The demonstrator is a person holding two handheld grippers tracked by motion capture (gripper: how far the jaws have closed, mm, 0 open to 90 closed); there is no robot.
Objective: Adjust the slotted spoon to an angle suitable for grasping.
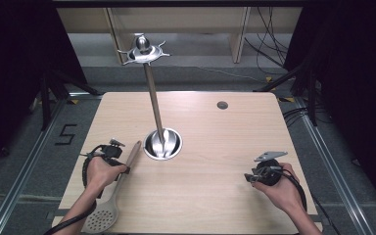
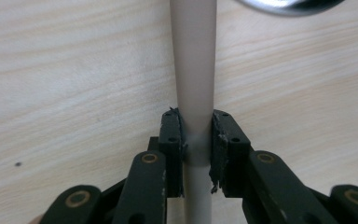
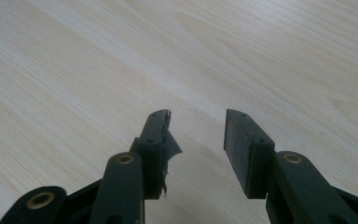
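Observation:
A skimmer lies on the table at the front left, with a pale perforated head (image 1: 101,218) and a long wooden handle (image 1: 131,154) that points toward the stand. My left gripper (image 1: 122,167) is shut on that handle. In the left gripper view the jaws (image 2: 196,140) pinch the beige handle (image 2: 195,70) from both sides, low over the tabletop. My right gripper (image 1: 247,177) is held at the front right, aimed left. Its jaws (image 3: 198,135) stand open over bare wood with nothing between them.
A metal stand rises from a round shiny base (image 1: 162,144) at the table's middle, and its pole leans back to a hooked crown (image 1: 143,49). The base's rim (image 2: 289,4) lies just beyond the handle. A dark grommet (image 1: 222,105) sits at the back right.

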